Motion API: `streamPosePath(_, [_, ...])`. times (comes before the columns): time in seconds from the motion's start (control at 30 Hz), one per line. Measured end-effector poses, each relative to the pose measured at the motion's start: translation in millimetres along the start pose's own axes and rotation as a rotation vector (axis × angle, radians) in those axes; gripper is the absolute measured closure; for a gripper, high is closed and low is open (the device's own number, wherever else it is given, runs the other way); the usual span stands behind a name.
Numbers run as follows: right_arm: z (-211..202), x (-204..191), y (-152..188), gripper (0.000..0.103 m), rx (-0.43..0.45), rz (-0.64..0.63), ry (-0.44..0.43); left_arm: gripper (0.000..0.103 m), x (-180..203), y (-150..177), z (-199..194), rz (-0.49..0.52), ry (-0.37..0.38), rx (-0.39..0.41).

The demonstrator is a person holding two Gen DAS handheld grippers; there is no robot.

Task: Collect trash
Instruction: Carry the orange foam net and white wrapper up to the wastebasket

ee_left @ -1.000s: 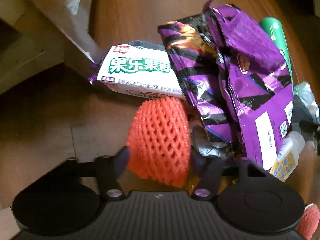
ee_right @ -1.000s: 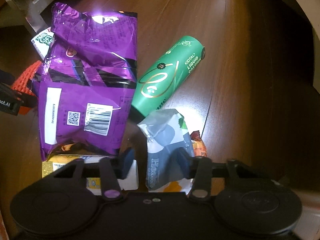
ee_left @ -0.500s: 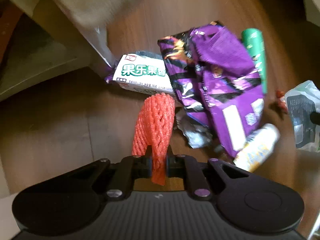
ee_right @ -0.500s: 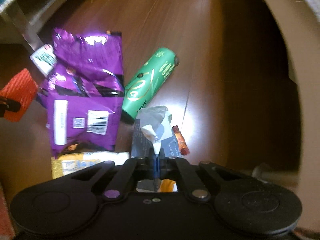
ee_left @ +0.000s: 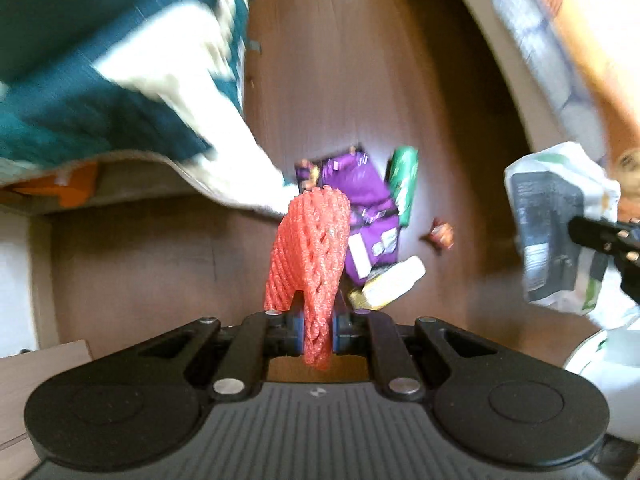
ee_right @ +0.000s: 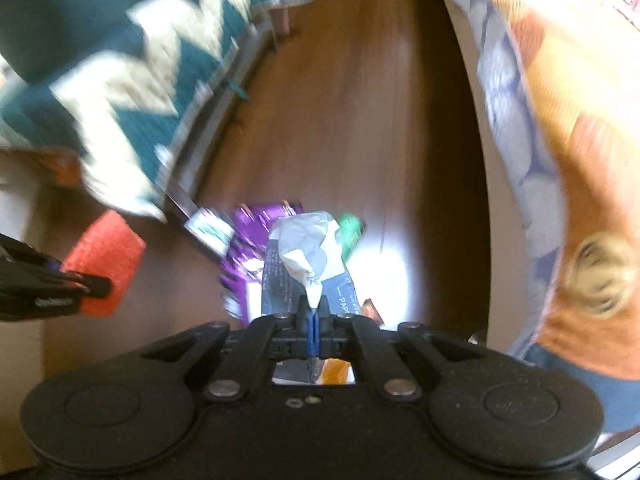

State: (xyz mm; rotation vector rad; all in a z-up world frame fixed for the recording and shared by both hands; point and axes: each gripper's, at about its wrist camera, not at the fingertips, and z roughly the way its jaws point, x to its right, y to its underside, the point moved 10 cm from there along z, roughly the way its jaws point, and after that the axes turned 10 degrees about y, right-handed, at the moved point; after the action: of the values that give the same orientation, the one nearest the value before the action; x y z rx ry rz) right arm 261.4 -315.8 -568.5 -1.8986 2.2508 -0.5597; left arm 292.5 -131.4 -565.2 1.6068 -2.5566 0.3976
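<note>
Red foam net (ee_left: pixel 310 248): clamped in my left gripper (ee_left: pixel 316 330). Its long axis runs away from my fingers, and its open, wider end points down toward the floor.
Left fingers (ee_left: pixel 294 328): pressed together on the net's lower edge, which is squeezed flat between the blue pads; a short tail of foam sticks out behind them.
Grey-and-white wrapper (ee_right: pixel 306 258): pinched by one twisted corner in my right gripper (ee_right: pixel 314 322). The rest of it hangs off my fingertips toward the floor.
Right fingers (ee_right: pixel 324 314): closed right up, with only that thin corner between the pads.
Purple snack bag (ee_left: pixel 366 204): lies flat on the wooden floor (ee_left: pixel 360 80). In the left wrist view it shows just past the net's far end, well below it.
Green tube (ee_left: pixel 404 184): just right of the purple bag, lengthwise alongside it.
Yellow-and-white pack (ee_left: pixel 390 284): at the purple bag's near corner, touching or overlapping it.
Small orange-brown wrapper (ee_left: pixel 440 234): on the floor right of the purple bag, apart from it.
Teal-and-cream patterned fabric (ee_left: pixel 100 68): left of the purple bag, blurred.
Orange patterned fabric (ee_right: pixel 560 120): right of the purple bag, blurred.
</note>
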Motion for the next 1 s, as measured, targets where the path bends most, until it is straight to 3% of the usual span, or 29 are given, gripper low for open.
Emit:
streamPosePath(0.3, [-166,-21,-87,0.102,0.161,-0.035,-0.068,0.092,4,-46,-181,-0.028,-0.014,0.170])
streamPosePath(0.53, [-264,-51,-157,0.102,0.298,-0.075,-0.138,0.092,-7,-78,-295,-0.047,-0.021,0.312])
streamPosePath(0.83, [-339,-94,-224,0.102,0.440,-0.167,-0.177,0.092,-33,-106,-392,-0.075,-0.048,0.451])
streamPosePath(1.0, [-361,-121,-263,0.102,0.488,-0.181,-0.195,0.092,-57,-136,-420,-0.098,-0.063,0.504])
